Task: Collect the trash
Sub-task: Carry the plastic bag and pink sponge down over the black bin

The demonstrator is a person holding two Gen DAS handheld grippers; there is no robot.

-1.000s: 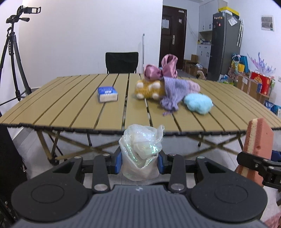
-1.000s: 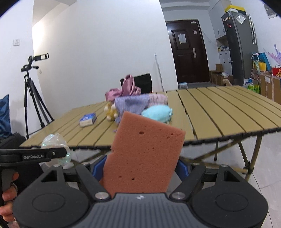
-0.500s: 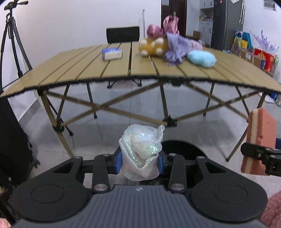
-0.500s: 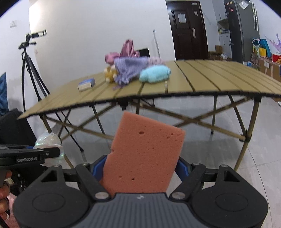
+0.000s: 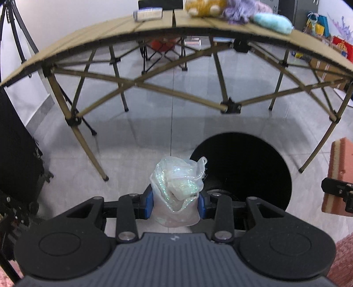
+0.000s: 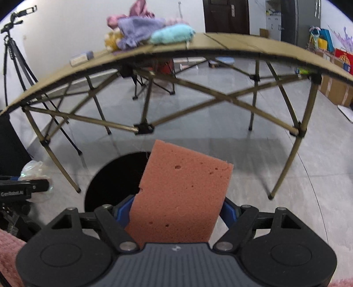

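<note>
My left gripper (image 5: pixel 175 204) is shut on a crumpled, glittery clear plastic bag (image 5: pixel 177 187). It hangs just left of a round black bin opening (image 5: pixel 245 167) on the floor. My right gripper (image 6: pixel 176 212) is shut on a pink-orange sponge (image 6: pixel 183 198), which stands upright between the blue pads, above the right side of the same black bin (image 6: pixel 114 178). The sponge (image 5: pixel 337 172) also shows at the right edge of the left wrist view, and the plastic bag (image 6: pixel 35 172) at the left edge of the right wrist view.
A slatted folding table (image 5: pixel 88 33) spans the top, its crossed legs (image 5: pixel 141 85) standing just beyond the bin. On it lie a small blue box (image 5: pixel 147 13), plush toys (image 6: pixel 141 28) and a light blue cloth (image 6: pixel 172 33). A tripod (image 6: pixel 13 57) and black case (image 5: pixel 15 143) stand at left.
Both grippers have sunk below the table edge and tipped downward. The table top has slid to the top of both views and the black bin has come into sight. Both grips are unchanged.
</note>
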